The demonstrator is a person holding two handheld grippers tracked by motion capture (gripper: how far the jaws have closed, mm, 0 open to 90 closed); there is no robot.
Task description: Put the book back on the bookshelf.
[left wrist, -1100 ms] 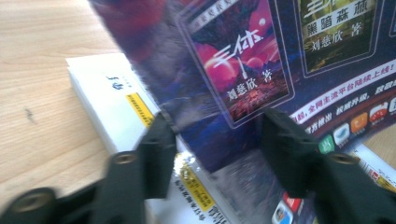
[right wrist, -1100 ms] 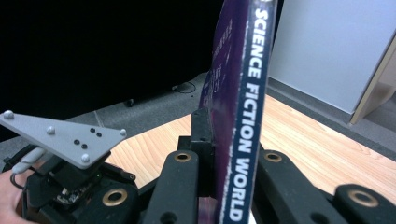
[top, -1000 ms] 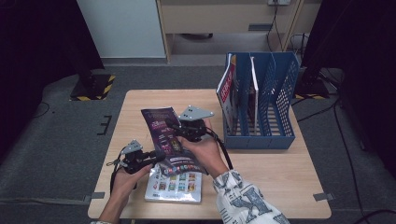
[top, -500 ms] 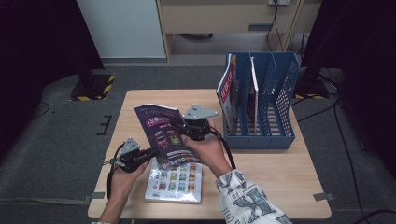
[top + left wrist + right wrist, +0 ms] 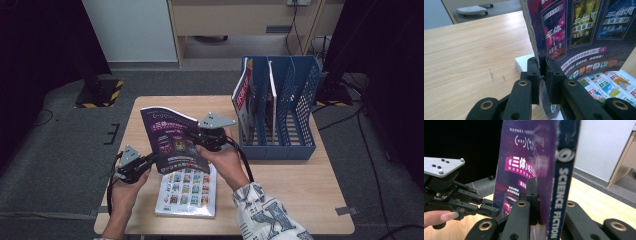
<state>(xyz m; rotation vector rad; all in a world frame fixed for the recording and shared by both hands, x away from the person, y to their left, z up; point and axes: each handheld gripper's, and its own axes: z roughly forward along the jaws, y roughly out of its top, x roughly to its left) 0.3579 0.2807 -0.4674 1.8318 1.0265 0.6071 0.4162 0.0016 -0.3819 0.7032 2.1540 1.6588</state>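
A purple magazine (image 5: 172,140) is held up over the wooden table (image 5: 300,190) between both grippers. My left gripper (image 5: 155,159) grips its lower left edge. In the left gripper view the pads (image 5: 534,72) press on the thin edge of the magazine (image 5: 579,27); these jaws have just been closing on it. My right gripper (image 5: 200,137) is shut on the spine side. In the right gripper view the magazine (image 5: 524,157) stands upright in my right gripper (image 5: 544,202), its spine reading "SCIENCE FICTION". The left gripper (image 5: 495,211) reaches in from the left.
A second magazine (image 5: 187,190) with a colourful grid cover lies flat near the table's front edge, under the held one. A blue file rack (image 5: 300,100) stands at the right rear, with magazines (image 5: 243,97) upright in its left slots.
The left gripper's jaws have closed on the magazine's lower edge, and that hand has risen slightly. The magazine has shifted a little to the left. The right gripper has stayed put.
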